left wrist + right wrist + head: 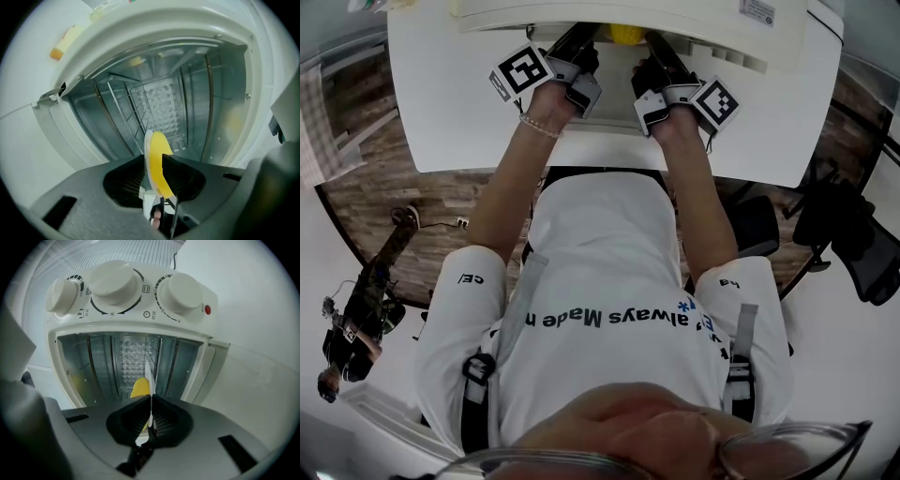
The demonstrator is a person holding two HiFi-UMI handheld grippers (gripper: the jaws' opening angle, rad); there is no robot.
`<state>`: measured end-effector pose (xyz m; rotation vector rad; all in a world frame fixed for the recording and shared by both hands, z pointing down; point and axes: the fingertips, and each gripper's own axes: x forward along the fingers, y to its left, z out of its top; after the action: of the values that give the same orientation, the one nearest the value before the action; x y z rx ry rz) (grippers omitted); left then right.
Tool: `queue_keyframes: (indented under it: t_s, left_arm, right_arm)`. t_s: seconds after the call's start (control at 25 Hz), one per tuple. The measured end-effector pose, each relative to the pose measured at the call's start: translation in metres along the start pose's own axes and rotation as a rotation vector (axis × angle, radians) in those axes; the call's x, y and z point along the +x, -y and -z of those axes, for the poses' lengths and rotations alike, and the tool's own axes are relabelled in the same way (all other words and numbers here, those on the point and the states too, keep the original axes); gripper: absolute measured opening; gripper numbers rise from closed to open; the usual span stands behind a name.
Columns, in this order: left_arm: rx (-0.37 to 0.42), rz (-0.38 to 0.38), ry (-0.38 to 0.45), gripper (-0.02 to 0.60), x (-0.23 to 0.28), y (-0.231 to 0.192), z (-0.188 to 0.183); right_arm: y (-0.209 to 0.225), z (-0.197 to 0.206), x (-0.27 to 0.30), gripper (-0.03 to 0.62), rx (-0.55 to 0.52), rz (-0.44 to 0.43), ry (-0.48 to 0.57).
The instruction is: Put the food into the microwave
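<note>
Yellow food point(625, 35) sits on a thin white plate point(147, 143) that both grippers hold at the open mouth of the white microwave point(628, 13), which stands at the middle of the white table's point(441, 103) far edge. The left gripper point(157, 165) has its jaws closed on the plate's rim, with the yellow piece pressed against the inner face of one jaw. The right gripper point(150, 401) pinches the opposite rim, and its jaws are nearly together on the thin white edge, with the food just beside it. Ahead of both grippers the metal cavity stands open, with a wire rack point(124, 101) inside and a dimpled back wall point(133, 352). Three white knobs point(115, 284) and a small red lamp point(207, 310) run along the control panel beside the opening. From the head view, the person's forearms reach across the table's near edge. Whether the plate has passed the threshold cannot be told.
</note>
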<state>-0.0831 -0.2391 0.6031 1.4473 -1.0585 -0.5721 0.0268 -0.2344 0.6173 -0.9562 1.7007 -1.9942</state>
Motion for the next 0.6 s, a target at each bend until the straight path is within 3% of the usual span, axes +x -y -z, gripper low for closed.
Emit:
queue_keyframes:
  t_s: [0.2,0.28,0.6]
  left_arm:
    - [-0.033,-0.021,0.02,0.089,-0.01,-0.007,0.009]
    - [-0.047,-0.021,0.03,0.048,-0.012,-0.01,0.008]
    - [-0.038,-0.014,0.026,0.026,-0.003,-0.009,0.0]
  right_arm:
    - [-0.001,-0.003,0.006,0.017,0.013,-0.013,0.022]
    - [-0.003,-0.003,0.01,0.017,0.017,-0.018,0.02]
    - [-0.003,-0.008,0.02,0.017,0.013,-0.02,0.025]
